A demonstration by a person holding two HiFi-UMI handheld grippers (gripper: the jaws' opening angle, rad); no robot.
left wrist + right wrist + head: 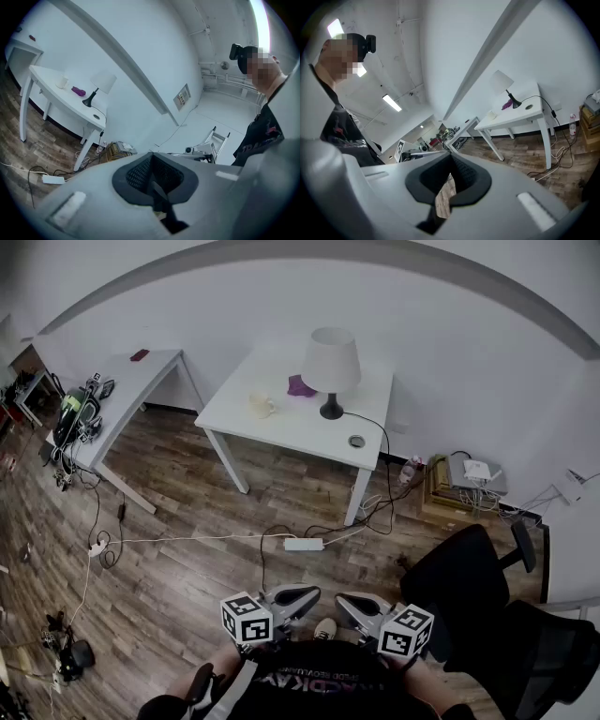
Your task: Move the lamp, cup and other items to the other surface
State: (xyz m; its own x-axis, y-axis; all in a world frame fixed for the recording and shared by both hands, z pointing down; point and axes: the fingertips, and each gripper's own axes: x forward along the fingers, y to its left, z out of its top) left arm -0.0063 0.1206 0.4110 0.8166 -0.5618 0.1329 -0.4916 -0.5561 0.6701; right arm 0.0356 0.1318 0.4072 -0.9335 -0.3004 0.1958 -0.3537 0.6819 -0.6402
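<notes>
The left gripper (pixel 302 596) and the right gripper (pixel 343 604) sit side by side, close to the person's body, with their tips near each other. The lamp (pixel 330 367), the cup (pixel 261 406) and the purple thing (pixel 299 387) are well apart from both sets of jaws; they are across the wooden floor (pixel 187 521), on top of the white table (pixel 281 432) by the wall. A white power strip (pixel 303 544) lies on the floor between the grippers and that table.

The lamp stands upright; it has a white shade and a black foot, and its black cord runs to a round hole (pixel 356 441) near the table's edge. The cup is pale and sits to the left of the lamp. The purple thing is small and lumpy, and lies just beside the lamp, partly behind the shade.

The left jaws are pressed together, dark pad against dark pad, with nothing in them. The right jaws are together too, with only a thin slit where the floor peeks through, and they hold nothing.

A second table (pixel 141 381) stands further left; a black chair (pixel 478 587) is near the right gripper.
</notes>
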